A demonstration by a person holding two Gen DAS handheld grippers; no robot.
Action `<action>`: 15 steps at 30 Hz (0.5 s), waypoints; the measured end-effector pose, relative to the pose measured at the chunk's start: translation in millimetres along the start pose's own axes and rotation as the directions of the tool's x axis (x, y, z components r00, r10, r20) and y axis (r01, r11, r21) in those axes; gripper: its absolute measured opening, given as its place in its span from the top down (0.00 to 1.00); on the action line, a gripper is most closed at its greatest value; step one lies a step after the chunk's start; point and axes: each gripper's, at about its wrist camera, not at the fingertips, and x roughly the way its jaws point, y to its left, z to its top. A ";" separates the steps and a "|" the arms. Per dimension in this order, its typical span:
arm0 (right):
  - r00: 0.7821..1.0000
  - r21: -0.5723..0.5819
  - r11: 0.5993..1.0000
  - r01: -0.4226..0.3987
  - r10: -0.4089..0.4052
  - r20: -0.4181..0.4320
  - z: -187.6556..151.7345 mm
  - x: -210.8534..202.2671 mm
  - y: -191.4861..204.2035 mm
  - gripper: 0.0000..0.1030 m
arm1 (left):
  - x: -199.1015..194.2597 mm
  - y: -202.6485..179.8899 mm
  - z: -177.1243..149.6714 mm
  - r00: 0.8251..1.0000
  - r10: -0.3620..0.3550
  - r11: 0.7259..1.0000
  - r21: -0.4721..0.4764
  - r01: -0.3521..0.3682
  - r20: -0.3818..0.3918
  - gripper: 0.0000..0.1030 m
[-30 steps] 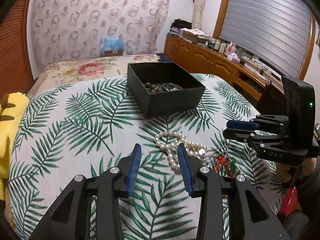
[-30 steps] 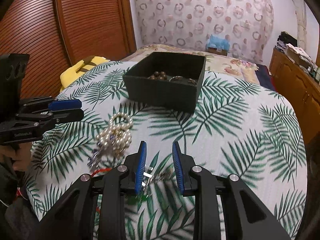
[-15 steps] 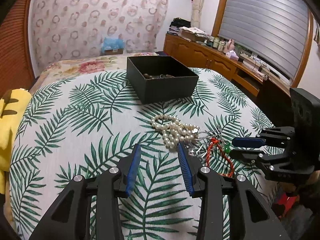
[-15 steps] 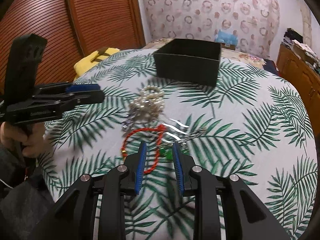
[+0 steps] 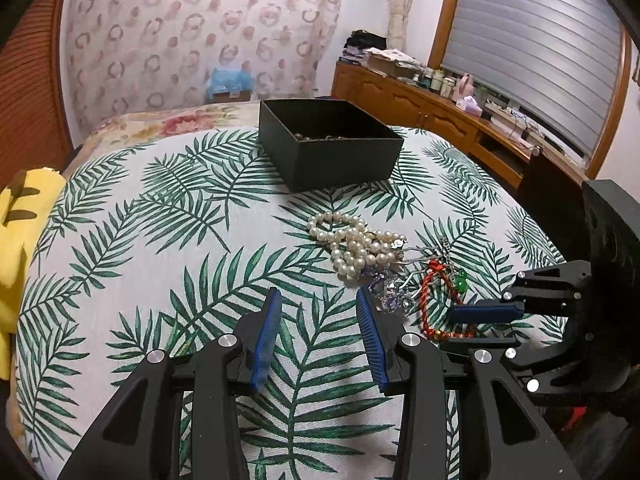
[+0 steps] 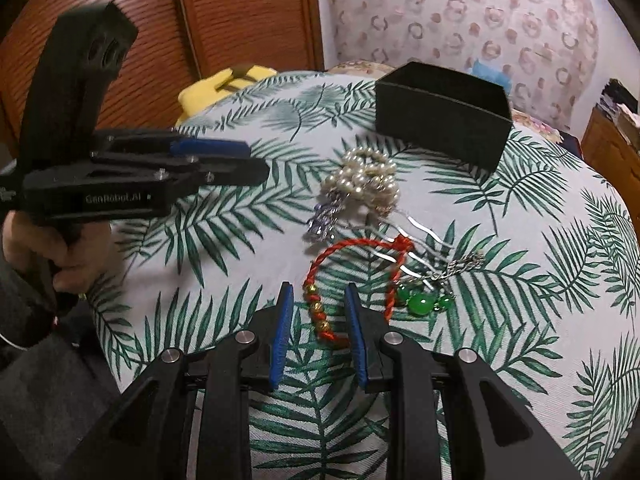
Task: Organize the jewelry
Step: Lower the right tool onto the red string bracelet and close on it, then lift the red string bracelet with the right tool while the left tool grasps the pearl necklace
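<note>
A black open box [image 5: 328, 148] with some jewelry inside stands on the palm-leaf cloth; it also shows in the right wrist view [image 6: 444, 114]. A pile of loose jewelry lies in front of it: a pearl strand [image 5: 352, 246] [image 6: 366, 180], a red cord bracelet with gold beads [image 5: 434, 300] [image 6: 348, 276], a green stone pendant [image 6: 422, 302], a silver hair comb [image 6: 420, 240] and a purple crystal piece [image 6: 326, 218]. My left gripper [image 5: 318, 300] is open and empty, just left of the pile. My right gripper [image 6: 316, 300] is open, its fingers on either side of the red bracelet's beaded end.
A yellow plush [image 5: 16, 232] lies at the left edge of the bed. A wooden cabinet [image 5: 420, 108] with clutter runs along the right under a shuttered window. A wooden sliding door [image 6: 200, 20] stands behind the left gripper. The cloth falls away at the near edge.
Both grippers have drawn back and lowered toward the jewelry pile. The right gripper has moved left, from over the green pendant to around the red bracelet. Both stay open.
</note>
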 end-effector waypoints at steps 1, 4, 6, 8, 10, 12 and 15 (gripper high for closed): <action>1.000 -0.009 1.000 0.009 -0.009 0.001 0.3 0.2 0.8 0.76 | 0.0 0.1 0.0 1.000 0.000 1.000 -0.001 0.000 0.000 0.65; 1.000 -0.027 0.999 0.025 -0.025 -0.002 0.1 0.5 2.9 0.88 | 0.2 0.3 0.1 1.000 -0.001 1.000 -0.002 0.001 -0.001 0.64; 1.000 -0.031 0.999 0.022 -0.022 -0.004 0.3 0.2 1.8 0.92 | 0.3 0.6 -0.2 1.000 0.000 1.000 -0.001 0.000 0.000 0.64; 1.000 -0.033 0.999 0.012 -0.012 0.002 0.3 -1.7 2.7 0.92 | 0.5 0.8 -0.2 1.000 0.001 1.000 -0.002 -0.001 -0.001 0.64; 1.000 -0.034 0.999 0.007 -0.006 0.023 2.6 -7.5 3.5 0.92 | 0.6 0.5 -0.5 1.000 0.003 1.000 -0.001 -0.003 -0.001 0.64; 0.998 -0.022 1.000 0.004 -0.003 0.057 7.0 -18.1 1.5 0.92 | 2.4 0.2 -1.1 1.000 0.003 1.000 -0.003 -0.003 -0.001 0.64; 0.994 -0.010 1.000 0.022 -0.021 0.108 14.6 -35.4 -3.2 0.92 | 2.8 0.2 -1.4 1.000 0.003 1.000 -0.004 -0.003 -0.002 0.64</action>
